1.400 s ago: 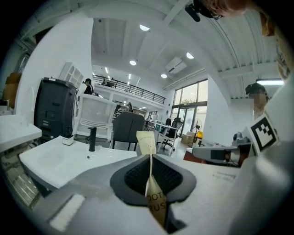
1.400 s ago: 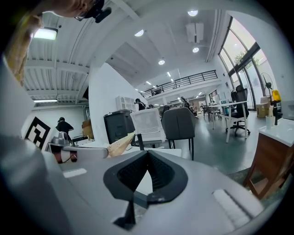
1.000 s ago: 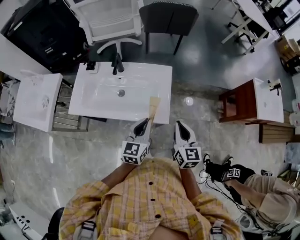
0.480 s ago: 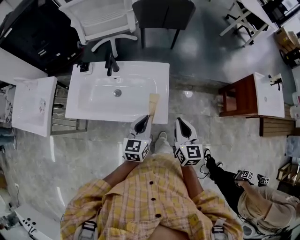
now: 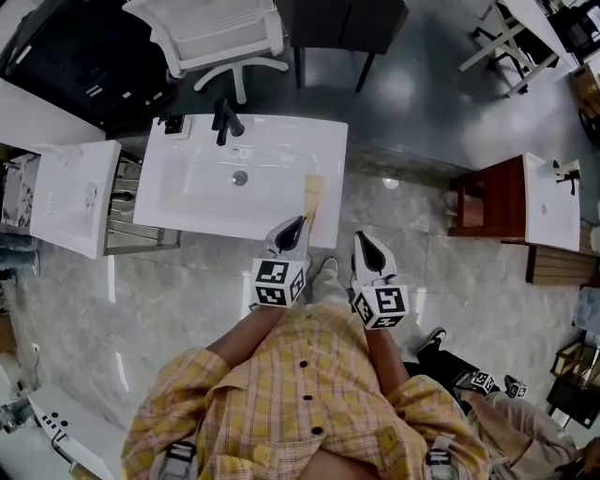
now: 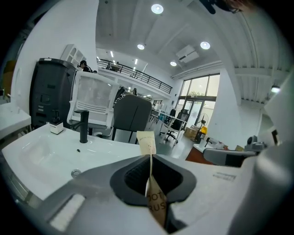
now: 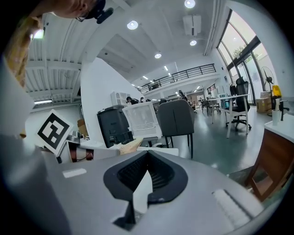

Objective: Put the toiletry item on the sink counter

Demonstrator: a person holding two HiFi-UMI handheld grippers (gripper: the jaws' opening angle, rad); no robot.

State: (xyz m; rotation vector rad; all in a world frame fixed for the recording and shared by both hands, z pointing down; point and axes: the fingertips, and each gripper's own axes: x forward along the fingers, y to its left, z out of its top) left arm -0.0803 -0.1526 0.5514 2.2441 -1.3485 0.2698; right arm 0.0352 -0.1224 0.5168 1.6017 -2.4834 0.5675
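The toiletry item is a flat tan paper packet point(image 5: 312, 195). My left gripper point(image 5: 293, 228) is shut on its near end, and the far end reaches over the front right part of the white sink counter point(image 5: 323, 150). In the left gripper view the packet point(image 6: 147, 142) stands upright between the jaws of the left gripper point(image 6: 150, 161), above the counter point(image 6: 27, 153), with the black faucet point(image 6: 83, 126) at the back left. My right gripper point(image 5: 367, 247) hovers over the floor just right of the counter. In its own view the right gripper point(image 7: 147, 156) is shut with nothing in it.
A black faucet point(image 5: 225, 118) and a small box point(image 5: 172, 124) sit at the counter's back edge. A second white basin point(image 5: 67, 197) stands left, a white chair point(image 5: 220, 33) and dark chair point(image 5: 349, 19) behind, a wooden cabinet point(image 5: 487, 199) right. Another person point(image 5: 497, 417) crouches lower right.
The packet stays gripped over the counter's front right part, a little farther in. The person at the lower right has moved farther toward the corner.
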